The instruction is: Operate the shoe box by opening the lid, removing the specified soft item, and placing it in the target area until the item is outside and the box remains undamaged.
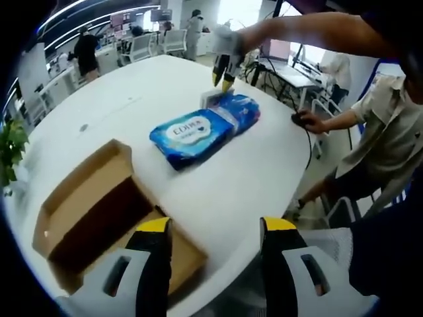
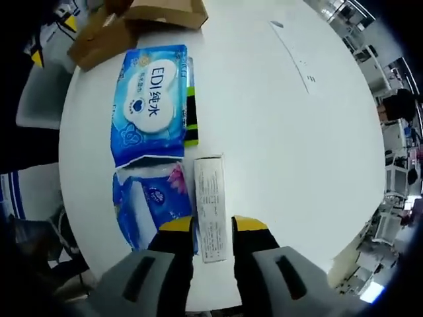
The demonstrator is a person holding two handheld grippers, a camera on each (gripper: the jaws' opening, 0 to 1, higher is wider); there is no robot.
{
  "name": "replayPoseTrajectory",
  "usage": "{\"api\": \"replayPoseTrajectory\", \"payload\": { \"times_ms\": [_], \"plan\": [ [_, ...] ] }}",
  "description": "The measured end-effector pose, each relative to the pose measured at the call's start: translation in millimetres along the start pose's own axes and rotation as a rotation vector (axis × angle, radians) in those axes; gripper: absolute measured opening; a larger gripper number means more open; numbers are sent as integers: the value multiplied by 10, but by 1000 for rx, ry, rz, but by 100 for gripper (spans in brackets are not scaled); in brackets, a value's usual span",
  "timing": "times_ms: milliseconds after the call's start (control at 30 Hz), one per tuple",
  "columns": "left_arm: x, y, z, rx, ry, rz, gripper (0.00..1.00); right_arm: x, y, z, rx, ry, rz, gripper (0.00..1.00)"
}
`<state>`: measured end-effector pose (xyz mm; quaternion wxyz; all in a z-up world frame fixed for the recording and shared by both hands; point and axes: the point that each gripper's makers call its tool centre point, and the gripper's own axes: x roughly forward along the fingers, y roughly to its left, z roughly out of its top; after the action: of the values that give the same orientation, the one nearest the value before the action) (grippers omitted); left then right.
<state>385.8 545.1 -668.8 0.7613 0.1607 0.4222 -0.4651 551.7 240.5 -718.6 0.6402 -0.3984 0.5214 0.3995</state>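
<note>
My left gripper (image 1: 215, 234) sits low at the near edge of the desk (image 1: 165, 99); its jaws stand wide apart, yellow tips up, with nothing between them; my right arm (image 1: 310, 30) reaches out straight across the desk, sleeve dark at the shoulder, forearm bare; my right gripper (image 1: 223, 74) points down at the far end of that reach. In the right gripper view, the right gripper (image 2: 211, 228) has its jaws closed narrowly on a slim white box (image 2: 210, 208), yellow tips flanking the box's near end.
</note>
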Motion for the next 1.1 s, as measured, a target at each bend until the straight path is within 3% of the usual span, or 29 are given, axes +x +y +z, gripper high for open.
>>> {"api": "replayPoseTrajectory", "payload": {
  "times_ms": [167,600,833,1100],
  "plan": [
    [-57,-53,-41,17,-5,-7,53,-224,185,171,73,-99,-20,20],
    [-242,-35,-139,57,-39,-36,53,-497,752,315,101,-120,-48,19],
    [-399,91,-190,63,-68,-40,53,-608,1078,542,111,-137,-50,20],
    [-554,164,-352,65,-86,-56,52,-587,1385,878,107,-159,-30,19]
  ]
}}
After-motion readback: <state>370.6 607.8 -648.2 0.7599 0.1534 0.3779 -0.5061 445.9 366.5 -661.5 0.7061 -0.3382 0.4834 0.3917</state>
